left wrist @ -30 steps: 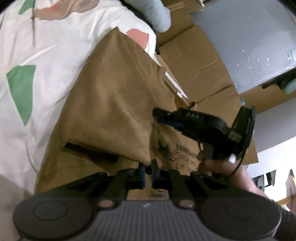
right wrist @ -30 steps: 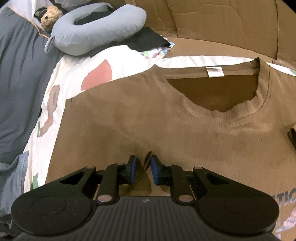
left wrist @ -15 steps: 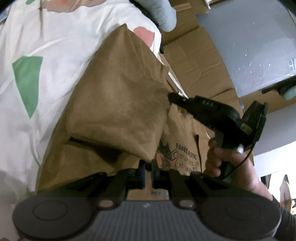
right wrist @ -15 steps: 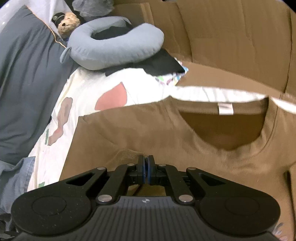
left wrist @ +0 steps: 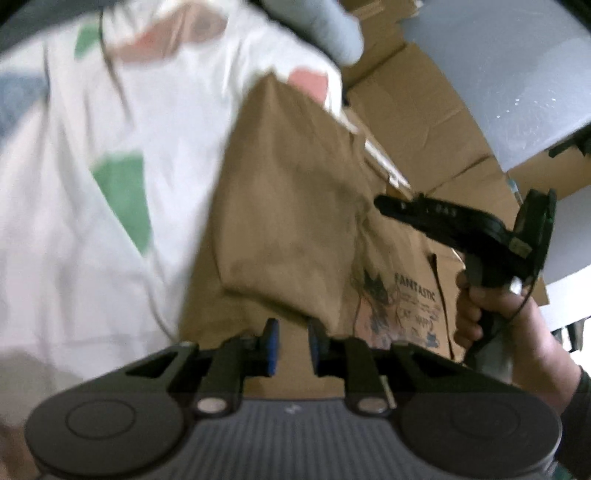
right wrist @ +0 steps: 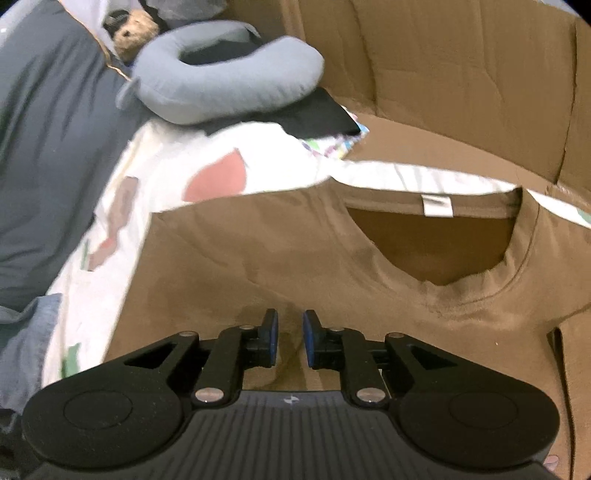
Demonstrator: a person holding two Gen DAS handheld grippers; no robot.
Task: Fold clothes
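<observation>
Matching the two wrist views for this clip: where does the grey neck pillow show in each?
Left wrist: neck pillow only in part, at the top edge, centre, above the brown T-shirt.
Right wrist: whole U shape at upper left, beyond the shirt.
Shared landmark: the pink patch on the white sheet, beside the shirt's far corner.

One brown T-shirt [right wrist: 258, 266], two grippers, one neck pillow [right wrist: 229, 85]

The left gripper [left wrist: 291, 332], jaws opening, hovers over the folded brown shirt [left wrist: 295, 206], gripping nothing.
</observation>
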